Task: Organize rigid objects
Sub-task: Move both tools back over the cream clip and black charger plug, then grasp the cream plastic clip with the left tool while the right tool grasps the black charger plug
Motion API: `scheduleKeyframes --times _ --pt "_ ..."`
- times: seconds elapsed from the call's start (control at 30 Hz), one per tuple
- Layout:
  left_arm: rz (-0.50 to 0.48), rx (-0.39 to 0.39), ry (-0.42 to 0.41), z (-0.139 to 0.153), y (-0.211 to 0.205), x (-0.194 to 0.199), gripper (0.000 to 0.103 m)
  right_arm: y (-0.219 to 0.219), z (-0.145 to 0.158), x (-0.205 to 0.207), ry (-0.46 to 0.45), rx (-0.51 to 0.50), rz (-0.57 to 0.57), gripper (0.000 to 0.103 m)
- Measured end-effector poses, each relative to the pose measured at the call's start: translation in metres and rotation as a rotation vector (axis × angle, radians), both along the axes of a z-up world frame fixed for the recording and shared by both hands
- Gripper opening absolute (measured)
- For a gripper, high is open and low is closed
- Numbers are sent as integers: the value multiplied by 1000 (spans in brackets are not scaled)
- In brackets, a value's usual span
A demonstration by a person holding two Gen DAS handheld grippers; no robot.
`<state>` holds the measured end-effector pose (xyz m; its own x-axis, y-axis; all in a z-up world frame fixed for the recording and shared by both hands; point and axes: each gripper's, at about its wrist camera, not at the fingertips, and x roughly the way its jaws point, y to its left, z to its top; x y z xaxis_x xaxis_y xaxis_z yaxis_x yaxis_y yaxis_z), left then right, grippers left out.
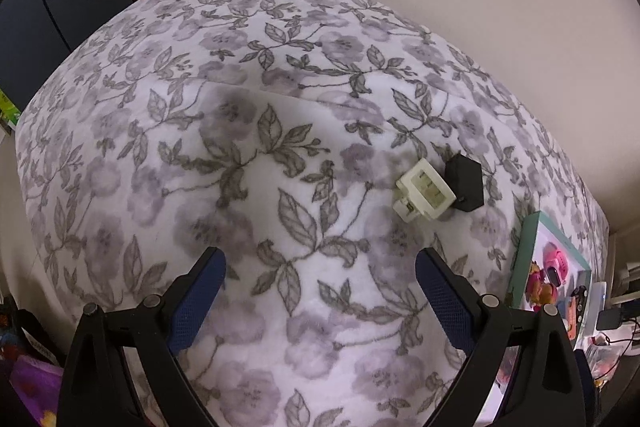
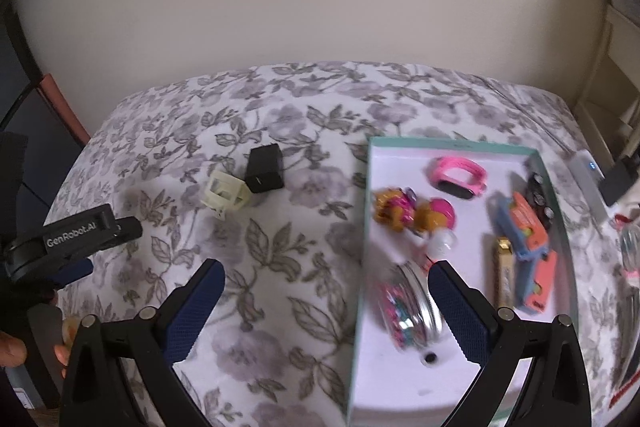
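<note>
Both tools gape with nothing between their fingers: left tool (image 1: 320, 291), right tool (image 2: 326, 291). Beyond, on the floral bed (image 2: 280, 239), two loose pieces touch: one cream adapter (image 2: 225, 195), one black charger (image 2: 264, 169). One teal-rimmed box (image 2: 460, 143) lies beside them, holding several toys.

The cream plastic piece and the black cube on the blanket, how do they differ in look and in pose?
The cream plastic piece is pale, with open frames and small tabs; the black cube is dark, solid and smooth-faced. The cream plastic piece lies low and tilted on the floral blanket; the black cube stands taller on one face. The cream piece is nearer the left gripper. Both lie outside the teal-rimmed box, close together, gripped by no jaws.
</note>
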<state>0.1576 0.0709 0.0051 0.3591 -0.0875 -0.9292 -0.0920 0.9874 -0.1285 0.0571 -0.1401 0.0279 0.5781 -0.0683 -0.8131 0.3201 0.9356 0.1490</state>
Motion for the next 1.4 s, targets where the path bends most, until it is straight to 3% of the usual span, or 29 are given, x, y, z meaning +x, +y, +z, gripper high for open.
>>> scheduleKeyframes --times 0.3,0.5,0.7,1.27,1.4 --pt "-46 -43 24 -33 -17 52 96 -3 -17 65 32 39 23 102" --pt "-79 -69 19 -53 -31 78 96 -18 -30 109 64 98 17 97" --pt "-123 -28 37 -75 -45 89 96 -20 -46 145 111 107 31 90" --pt "-180 54 -7 -76 -57 90 93 5 -87 190 196 115 82 81" --pt "-200 83 -26 -74 -62 89 91 3 -93 191 207 118 74 68"
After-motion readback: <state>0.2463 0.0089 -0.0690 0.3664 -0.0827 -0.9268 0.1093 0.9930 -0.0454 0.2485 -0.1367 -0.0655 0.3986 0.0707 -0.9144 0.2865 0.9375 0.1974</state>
